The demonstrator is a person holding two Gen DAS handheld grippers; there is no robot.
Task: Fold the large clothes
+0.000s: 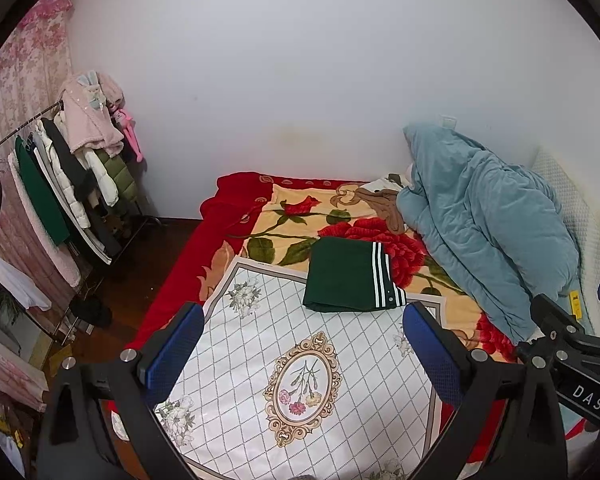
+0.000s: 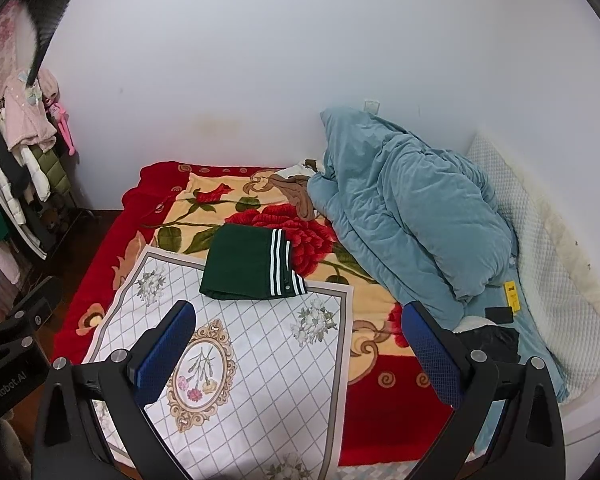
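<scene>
A dark green garment (image 1: 348,276) with white stripes lies folded into a rectangle on the bed, at the far edge of a white diamond-patterned cloth (image 1: 300,360). It also shows in the right wrist view (image 2: 248,264), with the cloth (image 2: 260,360) below it. My left gripper (image 1: 304,344) is open and empty, held above the white cloth, short of the garment. My right gripper (image 2: 300,344) is open and empty, also above the cloth. The right gripper's body shows at the right edge of the left wrist view (image 1: 572,344).
A red floral blanket (image 1: 284,216) covers the bed. A crumpled blue quilt (image 2: 412,216) lies at the right, with a white pillow (image 2: 540,280) and brown clothing (image 2: 296,196) beside it. A rack of hanging clothes (image 1: 72,184) stands left on the dark floor.
</scene>
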